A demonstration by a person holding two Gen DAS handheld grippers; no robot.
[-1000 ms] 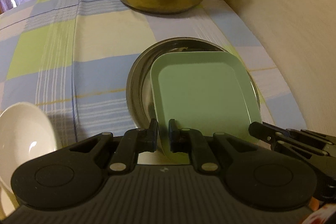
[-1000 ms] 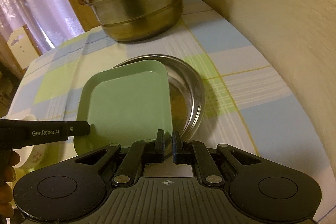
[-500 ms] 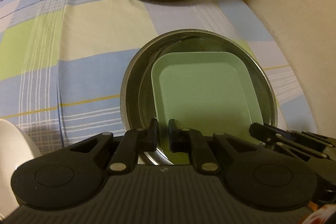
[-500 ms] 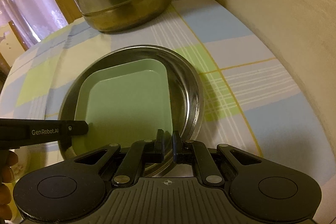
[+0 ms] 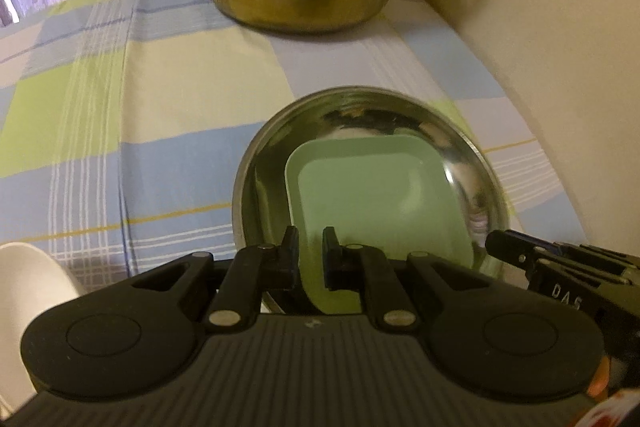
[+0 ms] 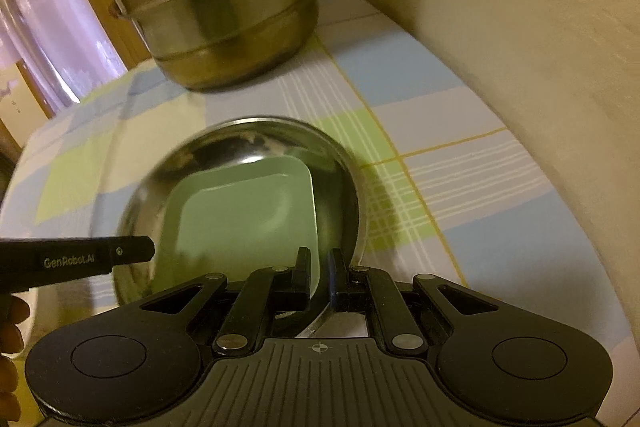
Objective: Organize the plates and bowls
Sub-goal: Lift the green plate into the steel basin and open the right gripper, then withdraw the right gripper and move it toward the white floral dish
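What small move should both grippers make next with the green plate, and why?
Probably open both grippers and let go. The left gripper and right gripper each pinch the near rim of the green plate, which already lies inside the steel dish.

Green plate (image 5: 376,203): square, rounded corners, pale green, shallow raised rim; lies inside the steel bowl, near edge tilted up.
Steel bowl (image 5: 264,167): round, shallow, mirror-bright; upright on the checked cloth, near the wall.
White bowl (image 5: 28,291): glossy, partly visible, apart at left.
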